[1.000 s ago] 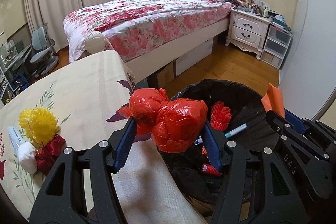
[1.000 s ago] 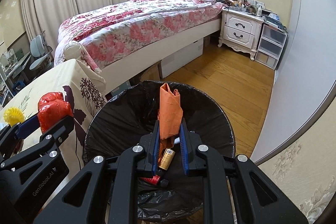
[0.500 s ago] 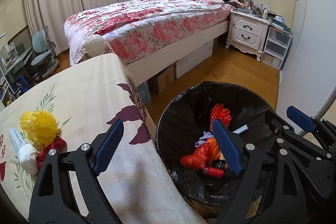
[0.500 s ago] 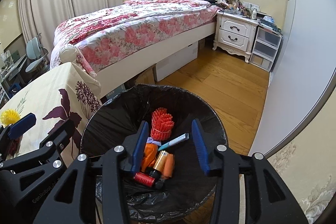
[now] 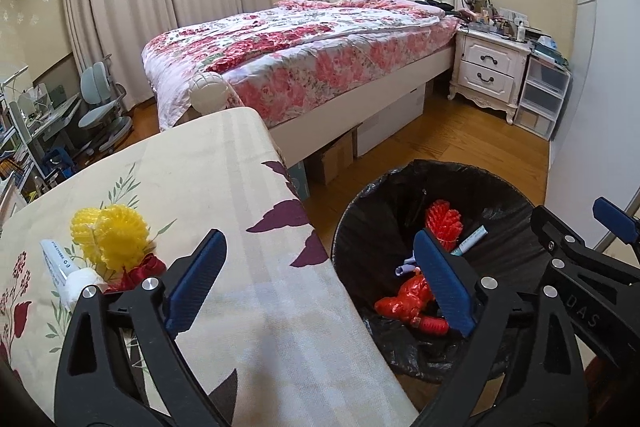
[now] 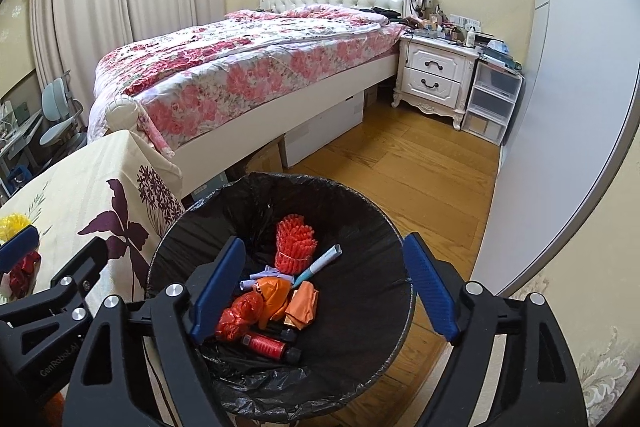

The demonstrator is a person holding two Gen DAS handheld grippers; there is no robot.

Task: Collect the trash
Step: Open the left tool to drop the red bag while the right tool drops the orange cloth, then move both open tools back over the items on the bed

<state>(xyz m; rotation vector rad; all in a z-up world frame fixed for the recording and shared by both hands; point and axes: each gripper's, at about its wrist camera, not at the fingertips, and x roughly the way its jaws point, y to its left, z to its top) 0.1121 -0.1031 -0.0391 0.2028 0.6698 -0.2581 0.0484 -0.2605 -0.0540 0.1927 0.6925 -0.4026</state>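
A black-lined trash bin [image 6: 360, 219] stands on the floor beside the table; it also shows in the left wrist view [image 5: 500, 187]. In it lie a red plastic bag [image 6: 238, 315], an orange bag [image 6: 304, 307], a red net [image 6: 294, 241], a pen [image 6: 320, 263] and a red bottle [image 6: 266, 345]. My right gripper [image 6: 326, 291] is open and empty above the bin. My left gripper [image 5: 320, 279] is open and empty over the table's edge. On the table [image 5: 192, 163] remain a yellow net [image 5: 114, 237], a dark red wrapper [image 5: 140, 269], a white ball [image 5: 82, 281] and a white tube [image 5: 56, 261].
A bed [image 5: 304, 55] with a floral quilt stands behind the table and bin. A white nightstand [image 5: 488, 71] and plastic drawers [image 5: 542, 99] stand at the far right. Cardboard boxes [image 5: 336, 155] sit under the bed. A desk chair [image 5: 100, 107] is far left.
My left gripper let go of the red bag and my right gripper let go of the orange bag; both fell into the bin. Both grippers have opened wide.
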